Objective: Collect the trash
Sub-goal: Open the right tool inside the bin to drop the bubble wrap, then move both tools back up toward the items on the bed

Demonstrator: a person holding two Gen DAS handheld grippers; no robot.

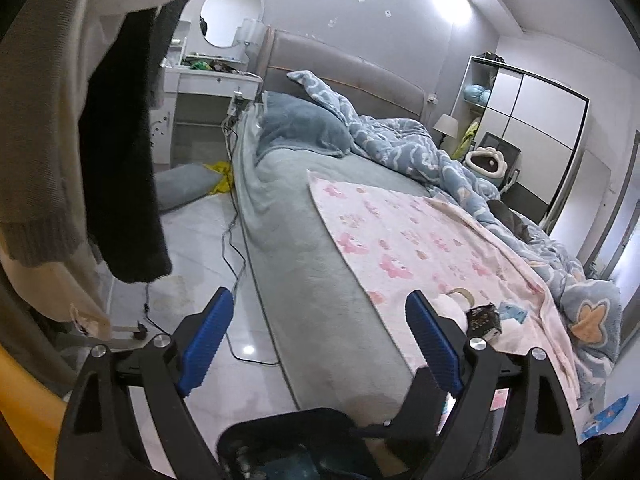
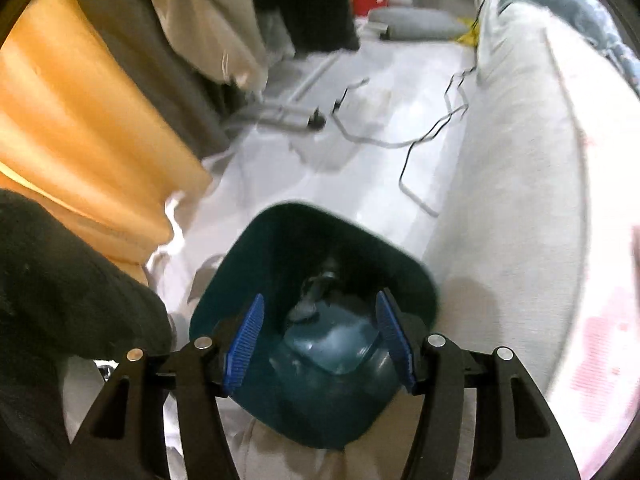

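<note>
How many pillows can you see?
2. A blue pillow lies at the head of the bed; a grey pillow lies on the floor beside it. The duvet may hide more.

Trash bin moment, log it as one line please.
left hand-held gripper: open, empty, by bed | right hand-held gripper: open, empty, over trash bin | bin: trash inside | small dark box: on bed

I see a dark teal bin [image 2: 312, 320], and blue ribbed pads on my black fingers [image 2: 244, 344]. The bed sheet [image 1: 288, 216] is pale grey-green under a white blanket [image 1: 420, 240] printed with pink flowers. At left hangs an orange curtain [image 2: 80, 120].
</note>
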